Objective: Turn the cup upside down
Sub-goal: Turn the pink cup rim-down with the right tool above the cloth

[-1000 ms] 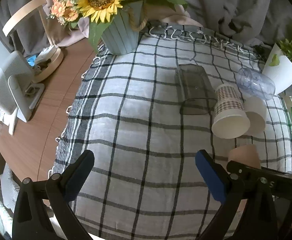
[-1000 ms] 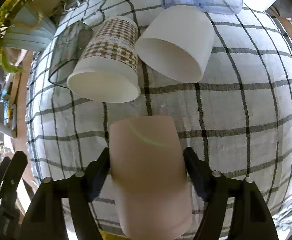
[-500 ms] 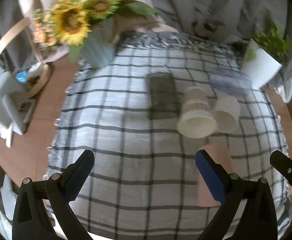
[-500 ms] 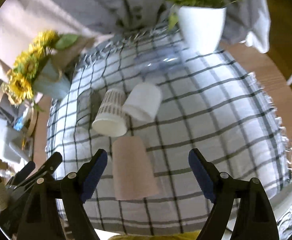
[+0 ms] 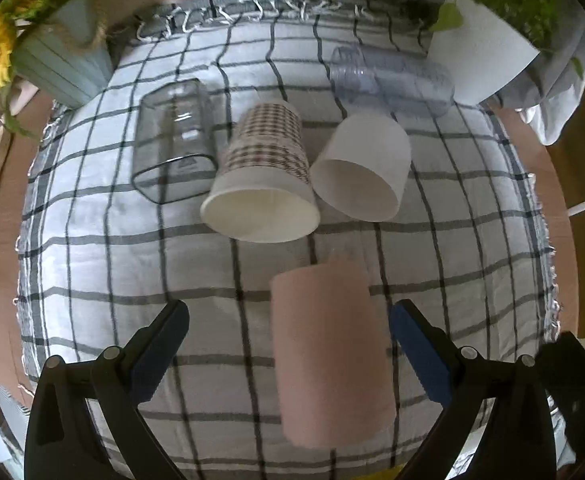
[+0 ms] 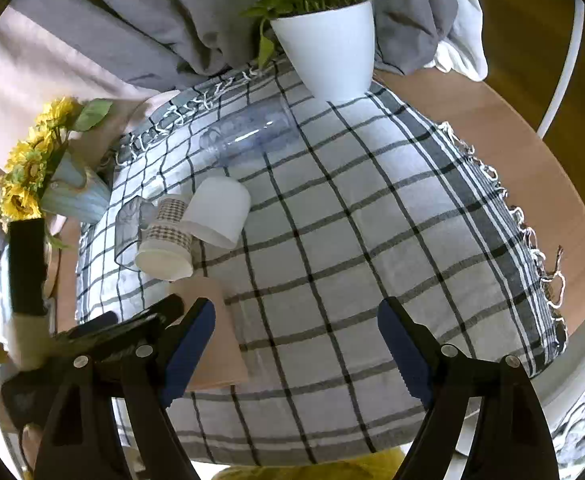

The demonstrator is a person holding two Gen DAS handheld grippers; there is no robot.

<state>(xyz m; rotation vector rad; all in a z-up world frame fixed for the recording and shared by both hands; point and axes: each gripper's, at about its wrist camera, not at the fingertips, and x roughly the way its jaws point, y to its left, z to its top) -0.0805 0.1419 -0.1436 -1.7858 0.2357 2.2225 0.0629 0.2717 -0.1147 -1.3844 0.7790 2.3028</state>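
Note:
A pink cup (image 5: 330, 354) stands upside down on the checked cloth (image 5: 92, 240), base up. My left gripper (image 5: 288, 328) is open, its fingers either side of the cup without touching it. In the right wrist view the pink cup (image 6: 216, 344) is partly hidden behind my right gripper's left finger. My right gripper (image 6: 296, 320) is open and empty, to the right of the cup and above the cloth (image 6: 372, 240).
A checked paper cup (image 5: 264, 176), a white cup (image 5: 362, 168), a clear square glass (image 5: 172, 148) and a clear plastic bottle (image 5: 392, 80) lie on their sides behind. A sunflower vase (image 5: 52, 60) and a white plant pot (image 5: 480, 56) stand at the back corners.
My right gripper let go of the pink cup, pulled back and swung right. My left gripper moved right until its open fingers flank the upturned cup.

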